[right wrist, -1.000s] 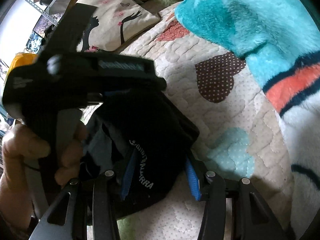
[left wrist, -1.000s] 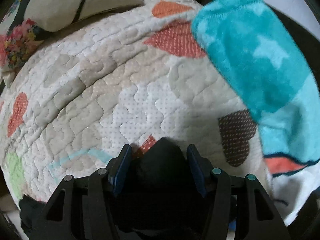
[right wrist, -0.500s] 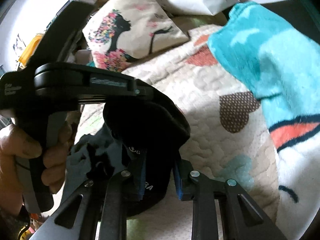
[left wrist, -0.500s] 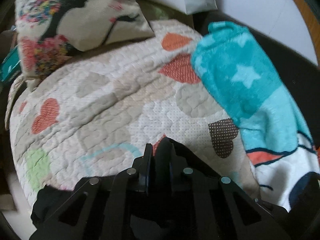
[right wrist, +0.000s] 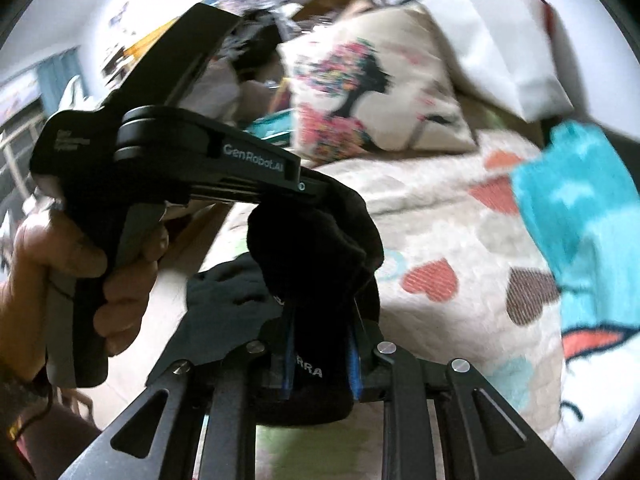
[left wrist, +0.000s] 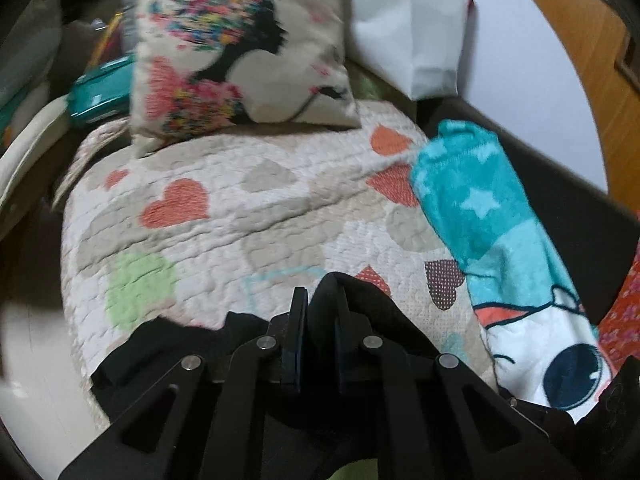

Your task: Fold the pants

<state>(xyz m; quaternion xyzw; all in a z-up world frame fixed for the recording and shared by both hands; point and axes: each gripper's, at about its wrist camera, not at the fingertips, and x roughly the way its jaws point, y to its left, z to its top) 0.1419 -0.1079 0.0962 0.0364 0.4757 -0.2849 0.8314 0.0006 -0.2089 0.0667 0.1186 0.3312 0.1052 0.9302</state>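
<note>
Gripping black pants (right wrist: pixel 320 248) with both tools above the quilt (left wrist: pixel 224 216): left gripper (left wrist: pixel 318 336) clamped tight, right gripper (right wrist: pixel 320 360) closing on a thick bunch. Soft, light, floppy; best held at waistband corners.

Black left gripper (right wrist: pixel 308 190), white "GenRobot.AI" lettering; blue pads (right wrist: pixel 354 364).

Bed, quilt (left wrist: pixel 240 216) on top: pillow (left wrist: pixel 240 56) at far end; blanket (left wrist: pixel 492 232) along right edge; pants (left wrist: pixel 360 300) at near edge, gripped by left gripper (left wrist: pixel 318 320) and right gripper (right wrist: pixel 320 356).
</note>
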